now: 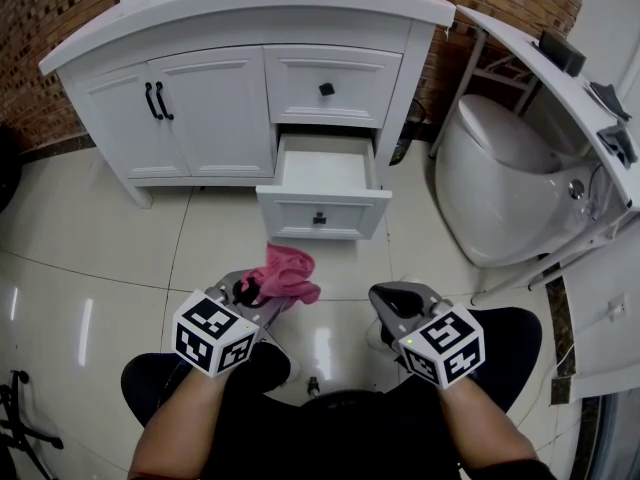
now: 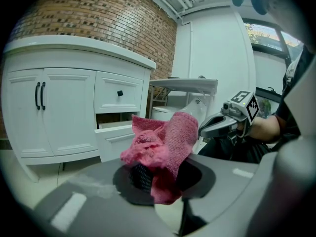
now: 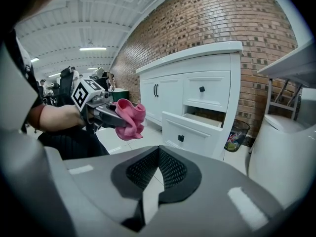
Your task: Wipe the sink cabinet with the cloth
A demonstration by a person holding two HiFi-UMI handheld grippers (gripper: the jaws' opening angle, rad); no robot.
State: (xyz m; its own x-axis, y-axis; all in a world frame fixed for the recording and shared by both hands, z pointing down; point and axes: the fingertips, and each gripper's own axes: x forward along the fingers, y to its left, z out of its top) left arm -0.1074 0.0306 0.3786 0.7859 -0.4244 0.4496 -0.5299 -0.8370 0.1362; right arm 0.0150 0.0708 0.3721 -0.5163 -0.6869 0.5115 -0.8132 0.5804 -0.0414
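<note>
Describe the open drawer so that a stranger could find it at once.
Look at the white sink cabinet against the brick wall. On its right side two drawers sit one above the other. The lower drawer is the only one pulled out; the upper drawer is shut.

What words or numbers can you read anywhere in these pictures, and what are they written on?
None: no words, numbers or brand names can be read in any view.
The left gripper and right gripper carry only black-and-white square marker patterns, not letters.
The sink cabinet and the pink cloth show no print.
</note>
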